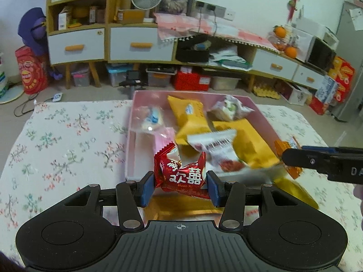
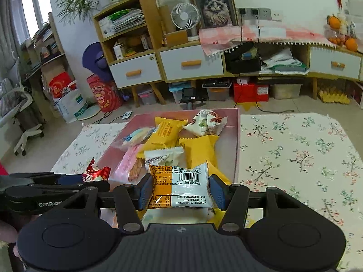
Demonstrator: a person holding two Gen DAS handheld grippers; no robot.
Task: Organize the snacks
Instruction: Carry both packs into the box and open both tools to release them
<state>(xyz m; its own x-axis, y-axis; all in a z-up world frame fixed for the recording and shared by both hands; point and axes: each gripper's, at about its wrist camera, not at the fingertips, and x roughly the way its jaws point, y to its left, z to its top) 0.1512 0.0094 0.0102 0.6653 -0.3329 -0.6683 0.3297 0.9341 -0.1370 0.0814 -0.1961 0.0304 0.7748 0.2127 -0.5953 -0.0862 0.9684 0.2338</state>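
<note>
Left hand-held gripper (image 1: 180, 187): its blue pads are clamping a red candy packet (image 1: 181, 172) by the two sides, holding it above the near edge of the pink box (image 1: 261, 113).
Right hand-held gripper (image 2: 180, 191): its pads are pinching an orange-and-white snack packet (image 2: 181, 185), barcode side up, also over the near end of the box.
Where the snacks are sitting: yellow packets (image 2: 199, 149), a pink packet (image 2: 131, 161) and a white nut packet (image 2: 205, 123) are lying loose in the box, which is resting on the flowered cloth (image 2: 295, 154) covering the counter.
Slip risk: both wrappers are glossy and puffy, so I judge either one could be squirming out of the pads before it is over the box.
Crush risk: the red candy packet is already bulging between the pads; a harder squeeze could be bursting or deforming it.
Collision risk: the two grippers are working close side by side, each showing in the other's view, so one could be knocking the other's packet loose.
Overflow risk: the near end of the box is filling up, so a packet released there could be sliding over the wall onto the cloth.
</note>
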